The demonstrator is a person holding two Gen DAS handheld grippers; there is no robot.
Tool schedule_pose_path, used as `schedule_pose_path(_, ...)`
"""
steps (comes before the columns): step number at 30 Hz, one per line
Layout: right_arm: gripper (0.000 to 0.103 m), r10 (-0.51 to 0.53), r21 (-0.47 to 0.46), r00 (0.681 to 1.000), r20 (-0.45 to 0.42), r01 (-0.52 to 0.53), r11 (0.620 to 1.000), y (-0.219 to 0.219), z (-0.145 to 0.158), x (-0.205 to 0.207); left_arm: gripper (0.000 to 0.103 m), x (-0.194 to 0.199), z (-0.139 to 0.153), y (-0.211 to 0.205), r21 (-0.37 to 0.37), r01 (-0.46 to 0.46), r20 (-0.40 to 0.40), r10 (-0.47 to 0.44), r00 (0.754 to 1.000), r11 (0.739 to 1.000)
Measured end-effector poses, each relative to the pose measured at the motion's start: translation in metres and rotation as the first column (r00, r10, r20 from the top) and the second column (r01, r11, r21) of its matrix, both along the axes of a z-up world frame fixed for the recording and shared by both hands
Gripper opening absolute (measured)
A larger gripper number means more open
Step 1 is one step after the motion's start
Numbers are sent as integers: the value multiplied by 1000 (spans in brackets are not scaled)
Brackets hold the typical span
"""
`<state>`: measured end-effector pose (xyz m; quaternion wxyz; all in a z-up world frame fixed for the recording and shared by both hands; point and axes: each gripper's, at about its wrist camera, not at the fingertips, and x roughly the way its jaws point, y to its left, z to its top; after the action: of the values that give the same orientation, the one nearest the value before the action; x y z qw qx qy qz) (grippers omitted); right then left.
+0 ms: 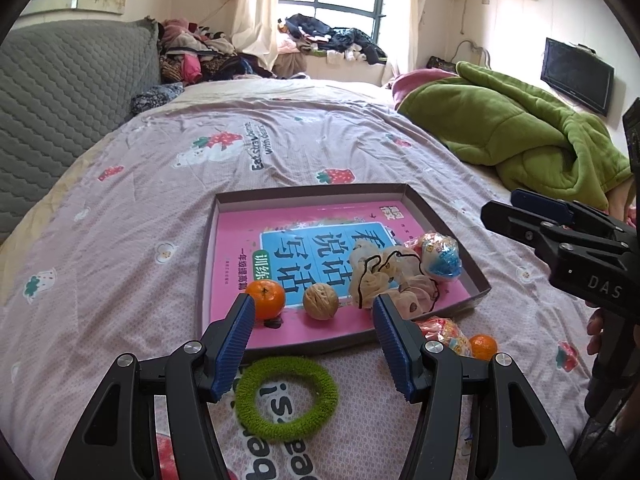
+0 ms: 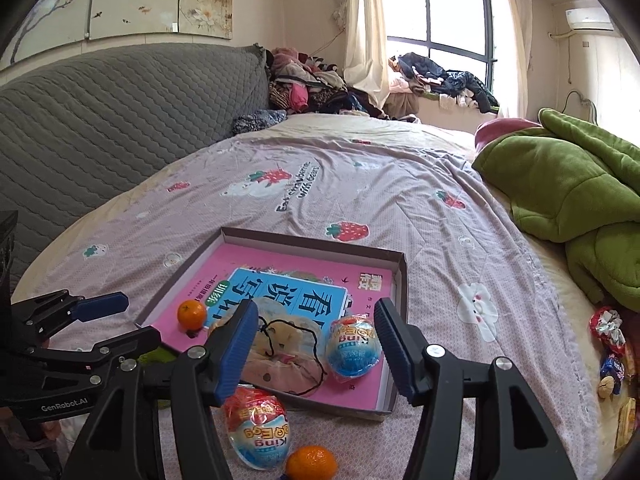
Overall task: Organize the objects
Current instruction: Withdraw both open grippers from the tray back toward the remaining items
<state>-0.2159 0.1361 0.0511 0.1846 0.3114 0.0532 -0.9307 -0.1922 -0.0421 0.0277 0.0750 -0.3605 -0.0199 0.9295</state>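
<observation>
On the bed (image 1: 160,208), a shallow cardboard tray (image 1: 452,220) is seen lined with a pink workbook (image 1: 248,236); a tangerine (image 1: 266,300), a walnut (image 1: 320,302), a drawstring pouch (image 1: 384,276) and a wrapped toy egg (image 1: 440,256) are already held in it. Outside its near edge are left a green ring (image 1: 286,394), a second wrapped egg (image 2: 258,432) and a second tangerine (image 2: 312,462). The left gripper (image 1: 314,344) is held wide with nothing between its pads, above the ring; the right gripper (image 2: 316,346) is likewise wide and empty, above the egg outside the tray. Judged from this, the ring should be taken across one side of its band, not spanned whole, and the egg across its middle, lightly, as slipping is likely on the wrapper. The tray's low wall must be cleared on the way in. Free room is left at the tray's far half; the green blanket (image 2: 568,184) crowds the right.
</observation>
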Motion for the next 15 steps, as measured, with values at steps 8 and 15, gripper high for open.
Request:
schedule_pose_path(8, 63, -19, -40, 1000, -15, 18, 999, 12, 10, 15, 63, 14, 14, -1, 10, 3, -29, -2, 1000, 1000)
schedule_pose_path(15, 63, -19, -62, 1000, -23, 18, 998, 18, 17, 24, 63, 24, 21, -3, 10, -1, -39, 2, 999, 1000)
